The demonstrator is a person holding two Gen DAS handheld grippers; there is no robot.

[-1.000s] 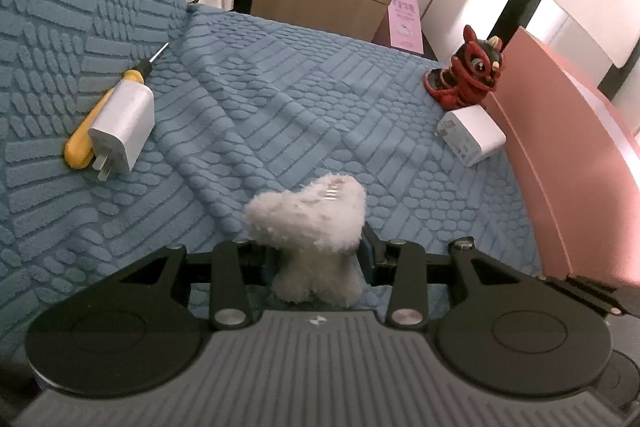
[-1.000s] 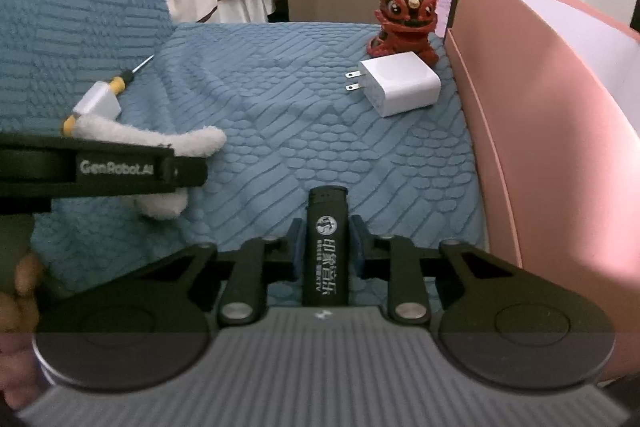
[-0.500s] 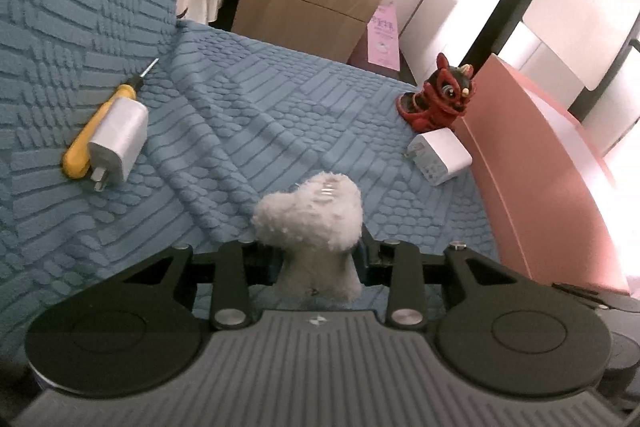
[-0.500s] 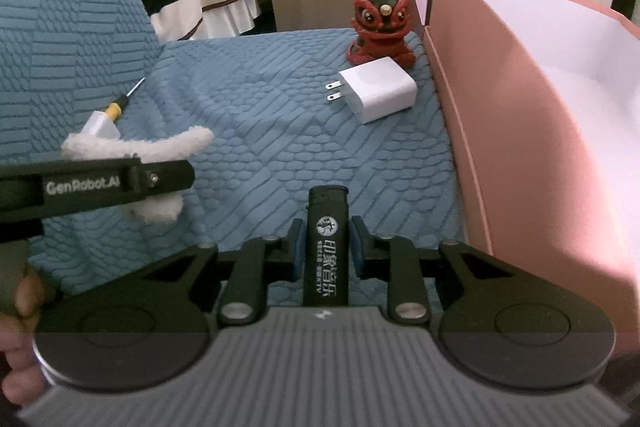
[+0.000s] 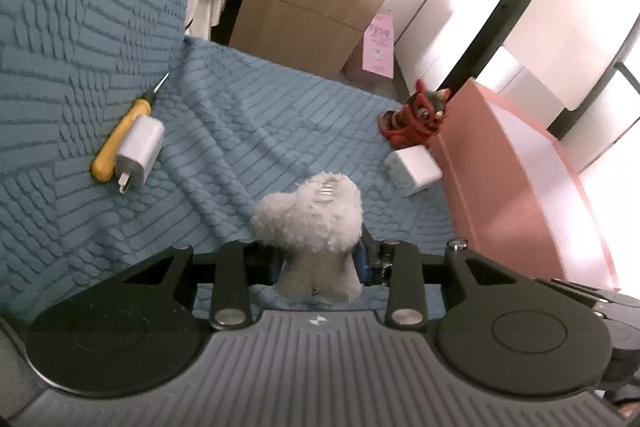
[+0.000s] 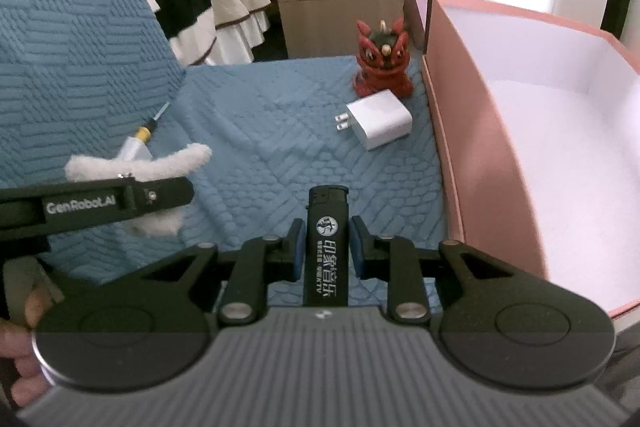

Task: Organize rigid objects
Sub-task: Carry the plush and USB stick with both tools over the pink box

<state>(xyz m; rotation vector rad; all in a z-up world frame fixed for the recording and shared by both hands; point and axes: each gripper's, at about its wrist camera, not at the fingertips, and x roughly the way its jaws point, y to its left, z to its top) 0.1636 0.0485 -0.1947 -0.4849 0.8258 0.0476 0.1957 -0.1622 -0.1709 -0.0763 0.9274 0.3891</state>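
- The blue textured sofa cushion (image 6: 280,131) is carrying every loose item; there is no bench here.
- The pink box (image 6: 480,155) is standing open at the cushion's right edge, its white inside looking empty where it shows. It is lying to the right of and just ahead of the right claw, so the right hand is the nearer one to it.
- The red lion figurine (image 6: 382,63) is sitting upright just beside the box wall, with the white charger (image 6: 380,125) close in front of it, prongs pointing left.
- The second charger (image 5: 140,151) is lying against the yellow screwdriver (image 5: 120,143) on the cushion's left side, well apart from the box.
- The left claw (image 5: 320,259) is pinching a fluffy white plush piece (image 5: 312,223); its jaws have just been closing a little further on it, and the fluff is bulging above the pads.
- The right claw (image 6: 326,247) is standing narrow, clamping a black lighter (image 6: 326,239) whose long axis is running straight forward between the fingers, cap end ahead.
- Judging by the layout, the coming move is turning on swinging the lighter rightward over the box rim.
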